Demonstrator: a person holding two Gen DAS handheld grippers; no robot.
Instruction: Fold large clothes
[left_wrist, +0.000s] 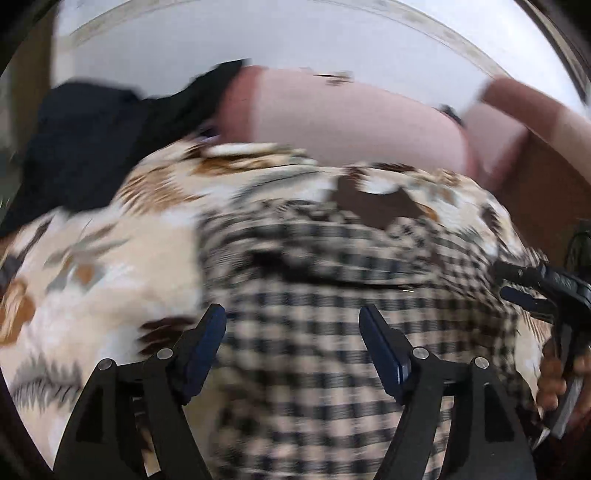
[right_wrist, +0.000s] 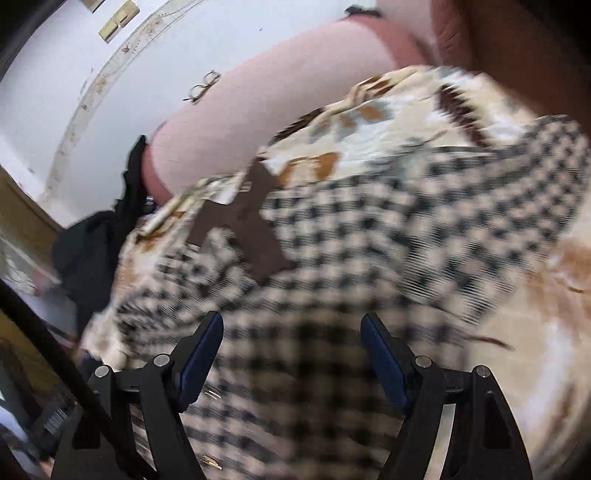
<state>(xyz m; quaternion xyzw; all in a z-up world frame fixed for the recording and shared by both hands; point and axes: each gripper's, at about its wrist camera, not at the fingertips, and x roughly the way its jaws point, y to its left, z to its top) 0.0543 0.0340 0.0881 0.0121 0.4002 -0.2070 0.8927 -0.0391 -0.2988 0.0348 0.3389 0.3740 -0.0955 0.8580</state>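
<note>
A beige-and-black checked garment (left_wrist: 332, 280) lies spread on a patterned blanket (left_wrist: 110, 258); both views are blurred by motion. My left gripper (left_wrist: 293, 317) is open above the checked cloth, holding nothing. My right gripper (right_wrist: 291, 325) is open over the same garment (right_wrist: 369, 240), also empty. In the left wrist view the right gripper (left_wrist: 532, 288) shows at the right edge, held by a hand, its fingers near the garment's right side.
A pink pillow (left_wrist: 351, 122) lies at the blanket's far end, with a pair of glasses (right_wrist: 201, 86) on it. A black garment (left_wrist: 85, 147) is heaped at the far left. A white wall (left_wrist: 295, 33) stands behind. A second pink pillow (left_wrist: 495, 129) sits far right.
</note>
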